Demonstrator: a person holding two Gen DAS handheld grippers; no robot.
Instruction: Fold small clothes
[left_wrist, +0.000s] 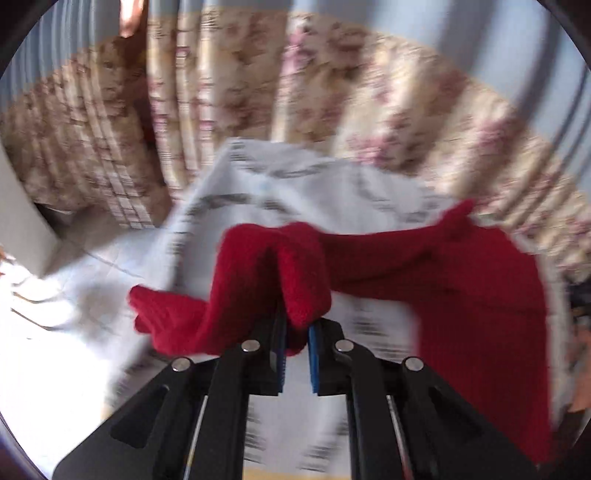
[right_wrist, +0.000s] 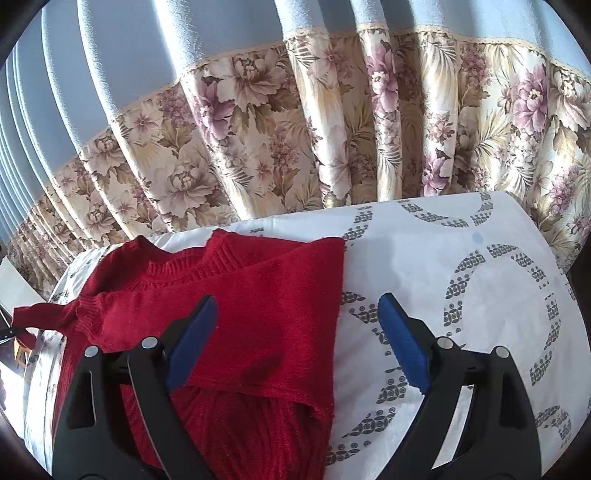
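Red ribbed knit sweater (right_wrist: 258, 302) lies on the white tabletop cloth printed with grey rings (right_wrist: 480, 258), right side already folded in. Left tool (left_wrist: 295, 332) is clenched on its sleeve, lifted; judging so, the next move carries it across. Right tool (right_wrist: 297, 332) hovers released. Flowered curtain (right_wrist: 258, 129) hangs behind, clear of the work.

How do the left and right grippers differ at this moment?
The left gripper is shut on a bunched fold of the red sweater; the right gripper is open and holds nothing. The left wrist view is blurred, the right sharp. Both have black arms with blue pads and face the sweater on the white patterned cloth.
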